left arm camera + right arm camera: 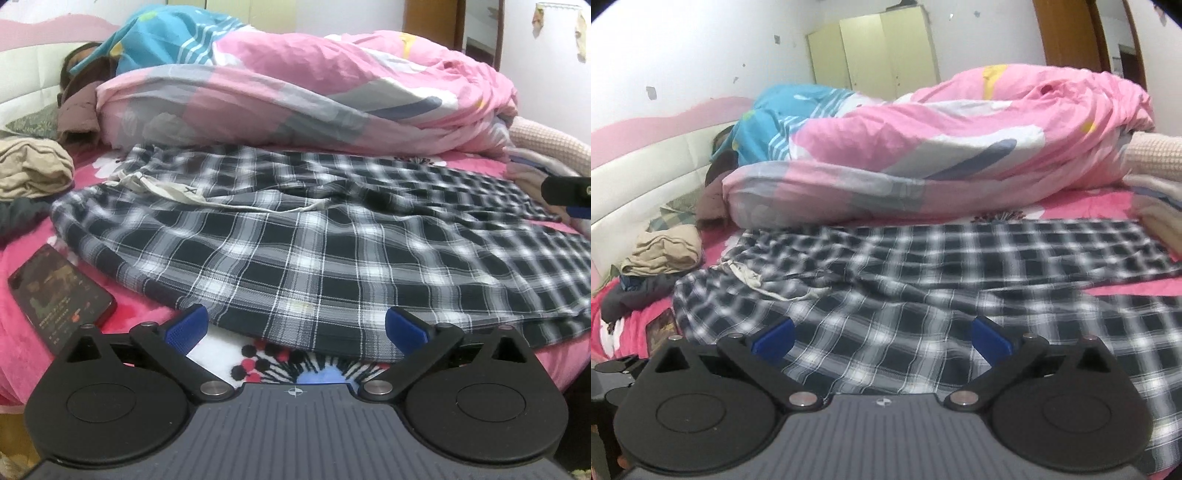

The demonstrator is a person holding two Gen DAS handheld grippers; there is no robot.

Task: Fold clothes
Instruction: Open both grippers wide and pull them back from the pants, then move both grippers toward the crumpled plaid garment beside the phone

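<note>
**Black-and-white plaid trousers spread on the bed, both grippers wide open at the near edge**

Black-and-white checked cotton trousers [295, 251] lie spread flat across a bright pink plush bedspread [22, 295], the waistband with its pale drawstring [162, 188] toward the left and the legs running off to the right. The cloth is rumpled around the middle.

The left gripper [295, 325] has its jaws spread wide, holding nothing. Its blue fingertips [188, 325] sit right at the near hem of the trousers, one on each side of a stretch of that edge; whether they touch the cloth cannot be told. Below the hem a flower print on the bedspread shows between the fingers.

The right gripper [882, 334] is equally wide open and empty, hovering over the plaid fabric, which fills the gap between its blue pads [991, 338]. Its tip also shows at the right edge of the left wrist view.

A dark smartphone with a lit screen [59, 295] lies on the bedspread just left of the trousers. Behind them a bunched pink patterned quilt [314, 96] is piled up, and a crumpled beige garment [33, 170] sits at the far left.
</note>
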